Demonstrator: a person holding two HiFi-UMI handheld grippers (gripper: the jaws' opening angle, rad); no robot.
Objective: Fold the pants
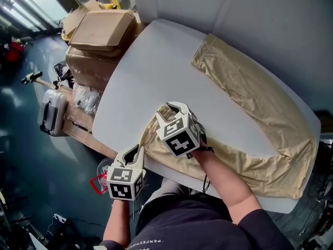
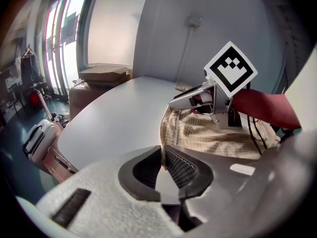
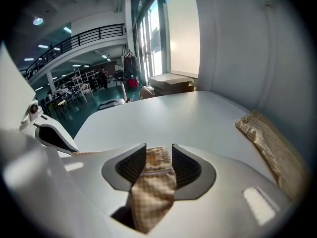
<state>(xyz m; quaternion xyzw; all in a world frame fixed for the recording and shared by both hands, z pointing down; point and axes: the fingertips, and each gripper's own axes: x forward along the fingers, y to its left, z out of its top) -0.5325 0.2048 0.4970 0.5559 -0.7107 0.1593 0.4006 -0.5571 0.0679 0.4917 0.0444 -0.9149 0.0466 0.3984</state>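
**A:** Jaws first?

**B:** The right gripper (image 3: 158,155) is spread, and the near cuff (image 3: 154,177) lies loose between its pads. The left gripper (image 2: 162,156) pinches a thin edge of that cuff at the table's (image 1: 151,61) near-left edge.

**A:** And the pants (image 1: 260,113)?

**B:** They make a V: 1 leg runs along the table's near edge, and the far cuff (image 1: 205,53) lies toward its far side, well apart. I'd carry the near cuff there. The right gripper is nearer.

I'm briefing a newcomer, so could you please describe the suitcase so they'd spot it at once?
Start at the white table; a stack of brown cardboard boxes stands off its left edge in the head view. Just below them, against the dark floor, is the suitcase: the only grey, hard-shelled thing with a handle there.
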